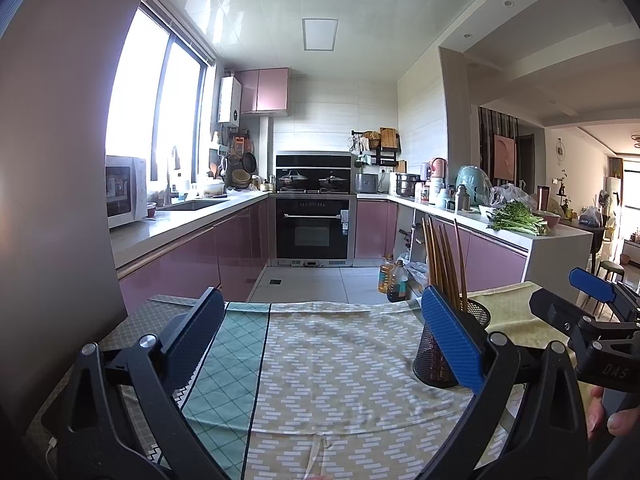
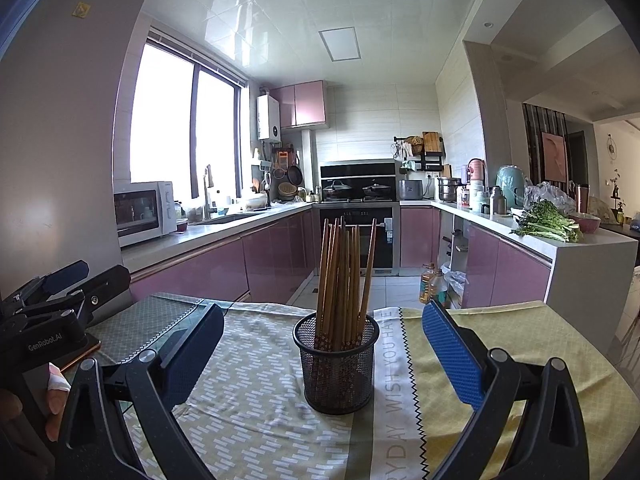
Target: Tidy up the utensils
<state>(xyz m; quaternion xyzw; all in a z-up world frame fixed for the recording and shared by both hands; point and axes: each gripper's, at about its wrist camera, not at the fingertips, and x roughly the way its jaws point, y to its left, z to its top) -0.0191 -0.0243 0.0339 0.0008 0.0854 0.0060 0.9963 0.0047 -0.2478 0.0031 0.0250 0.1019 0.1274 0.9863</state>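
Both the left gripper (image 1: 320, 332) and right gripper (image 2: 322, 344) sit spread wide with nothing in them. The mesh cup (image 2: 336, 364) stands on the tablecloth (image 2: 248, 420) between the right fingers, holding maybe ten chopsticks (image 2: 344, 276); they overlap, so hard to count. From the left view, a blue pad (image 1: 452, 340) covers part of the cup.

The left gripper (image 1: 320, 332) hovers over the patterned tablecloth (image 1: 320, 380), its jaws spread wide with nothing between them. At about four o'clock, a black mesh holder (image 1: 440, 360) stands upright on the cloth, partly hidden behind the blue pad (image 1: 452, 344), with wooden chopsticks (image 1: 442, 264) rising from it. At three o'clock the right gripper (image 1: 592, 292) shows, held by a hand (image 1: 612, 412).
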